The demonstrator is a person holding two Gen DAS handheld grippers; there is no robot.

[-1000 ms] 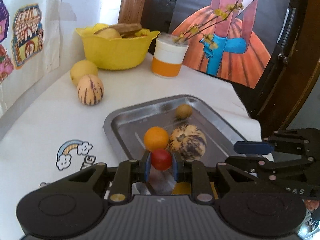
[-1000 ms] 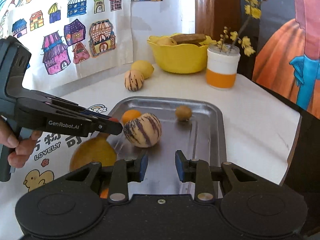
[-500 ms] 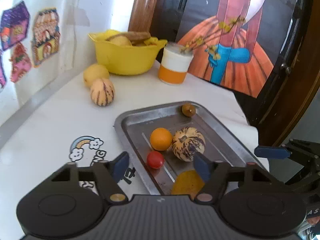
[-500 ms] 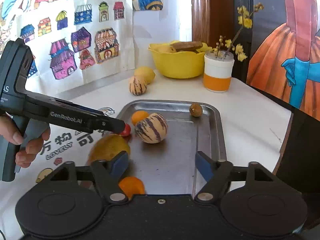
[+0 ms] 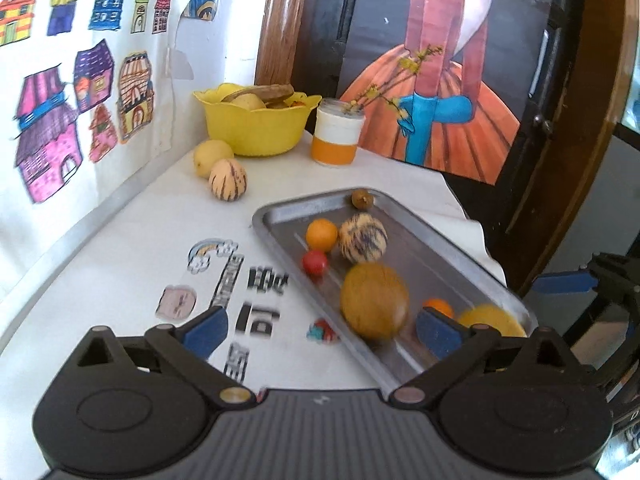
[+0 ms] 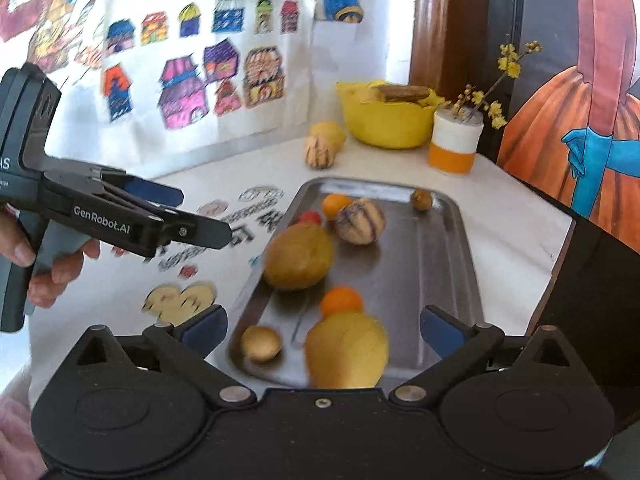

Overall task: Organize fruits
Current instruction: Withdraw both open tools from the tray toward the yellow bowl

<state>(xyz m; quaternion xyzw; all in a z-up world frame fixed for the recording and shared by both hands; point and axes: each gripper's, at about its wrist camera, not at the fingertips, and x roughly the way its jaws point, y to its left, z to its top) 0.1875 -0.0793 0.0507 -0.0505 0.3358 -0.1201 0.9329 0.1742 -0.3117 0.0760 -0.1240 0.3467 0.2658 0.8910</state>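
Observation:
A steel tray point(image 5: 448, 248) point(image 6: 448, 280) holds several fruits: a small red fruit point(image 5: 315, 262), an orange point(image 5: 321, 234), a striped melon point(image 5: 363, 237) point(image 6: 360, 220), a big brown-yellow fruit point(image 5: 374, 300) point(image 6: 298, 256) and a small brown fruit point(image 5: 362, 199). My left gripper point(image 5: 320, 330) is open and empty above the tray's near-left edge; it also shows in the right wrist view point(image 6: 200, 216). My right gripper point(image 6: 324, 330) is open and empty over the tray's near end, above a yellow fruit point(image 6: 346, 350).
A yellow bowl point(image 5: 256, 128) with fruit and an orange-white jar point(image 5: 337, 138) stand at the table's back. A lemon-like fruit point(image 5: 210, 156) and a second striped melon point(image 5: 228, 180) lie on the white cloth beside the bowl. Wall drawings at left.
My left gripper let go of the small red fruit, which now lies in the tray, opened wide and pulled back and up. My right gripper opened wide and drew back too.

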